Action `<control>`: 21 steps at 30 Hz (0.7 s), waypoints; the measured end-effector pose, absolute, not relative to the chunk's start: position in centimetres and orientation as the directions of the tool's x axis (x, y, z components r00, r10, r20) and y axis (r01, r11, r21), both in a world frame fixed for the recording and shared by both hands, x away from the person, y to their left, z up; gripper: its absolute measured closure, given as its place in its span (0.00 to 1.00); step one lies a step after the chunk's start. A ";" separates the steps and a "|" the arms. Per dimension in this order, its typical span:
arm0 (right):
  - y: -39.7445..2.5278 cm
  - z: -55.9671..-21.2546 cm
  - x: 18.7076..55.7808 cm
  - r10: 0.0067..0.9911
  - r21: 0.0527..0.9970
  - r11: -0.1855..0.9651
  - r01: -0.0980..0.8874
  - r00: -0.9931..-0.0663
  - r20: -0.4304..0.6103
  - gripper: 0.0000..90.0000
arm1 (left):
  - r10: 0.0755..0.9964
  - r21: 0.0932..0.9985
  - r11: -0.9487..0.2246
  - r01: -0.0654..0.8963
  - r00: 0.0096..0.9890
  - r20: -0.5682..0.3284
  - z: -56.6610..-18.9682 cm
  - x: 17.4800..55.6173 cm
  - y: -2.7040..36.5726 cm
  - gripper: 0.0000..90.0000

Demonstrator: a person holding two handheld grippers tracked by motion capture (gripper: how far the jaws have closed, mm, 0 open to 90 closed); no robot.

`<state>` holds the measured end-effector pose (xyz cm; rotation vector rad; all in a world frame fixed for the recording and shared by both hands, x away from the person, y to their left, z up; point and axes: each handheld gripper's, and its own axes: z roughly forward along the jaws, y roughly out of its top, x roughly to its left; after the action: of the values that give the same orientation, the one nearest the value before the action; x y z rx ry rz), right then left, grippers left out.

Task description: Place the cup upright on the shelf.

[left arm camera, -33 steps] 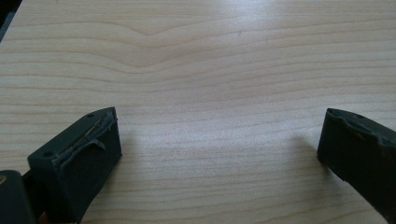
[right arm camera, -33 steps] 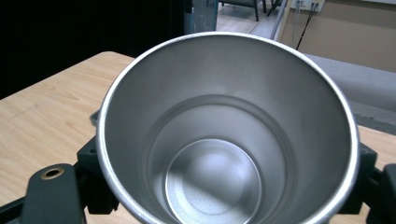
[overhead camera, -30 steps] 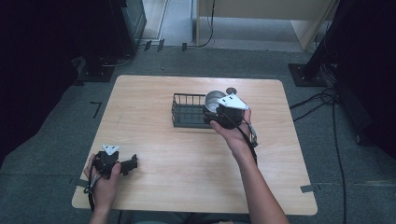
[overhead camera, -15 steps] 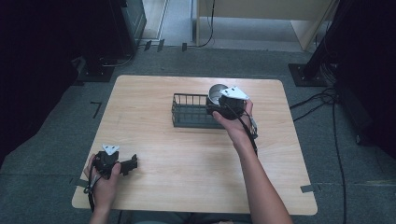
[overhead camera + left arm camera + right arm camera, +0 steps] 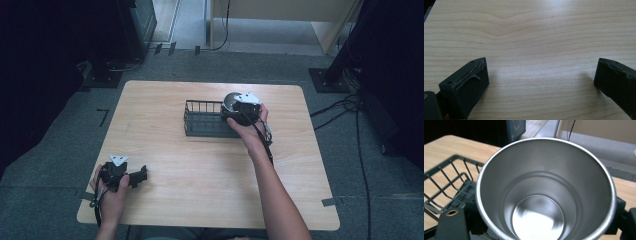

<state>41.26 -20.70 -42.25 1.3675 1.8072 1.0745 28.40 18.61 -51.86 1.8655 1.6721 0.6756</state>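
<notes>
shiny round steel cup (image 5: 546, 192), empty, mouth up | clamped in right gripper (image 5: 239, 111) above dark wire basket's (image 5: 200, 131) right end | left gripper (image 5: 541, 77) jaws wide apart over wooden table (image 5: 200, 200)

We see a light wooden table (image 5: 200, 200), rounded corners, a dark wire basket (image 5: 202, 120) sitting on its far half
</notes>
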 end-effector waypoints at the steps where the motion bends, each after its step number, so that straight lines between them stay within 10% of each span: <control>1: -20.7 -42.4 41.3 0.963 0.878 0.135 0.460 -0.270 -0.006 0.20 | 0.994 0.685 -0.084 0.724 0.104 0.012 -51.9 28.4 18.6 0.00; 21: -20.8 -44.4 42.4 0.960 0.803 0.136 0.581 -0.278 0.038 0.20 | 0.994 0.685 -0.084 0.723 0.105 0.012 -51.9 28.4 18.6 0.00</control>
<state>42.41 -20.82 -44.35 1.4744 1.9237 1.0035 28.40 18.62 -51.87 1.8655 1.6716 0.6757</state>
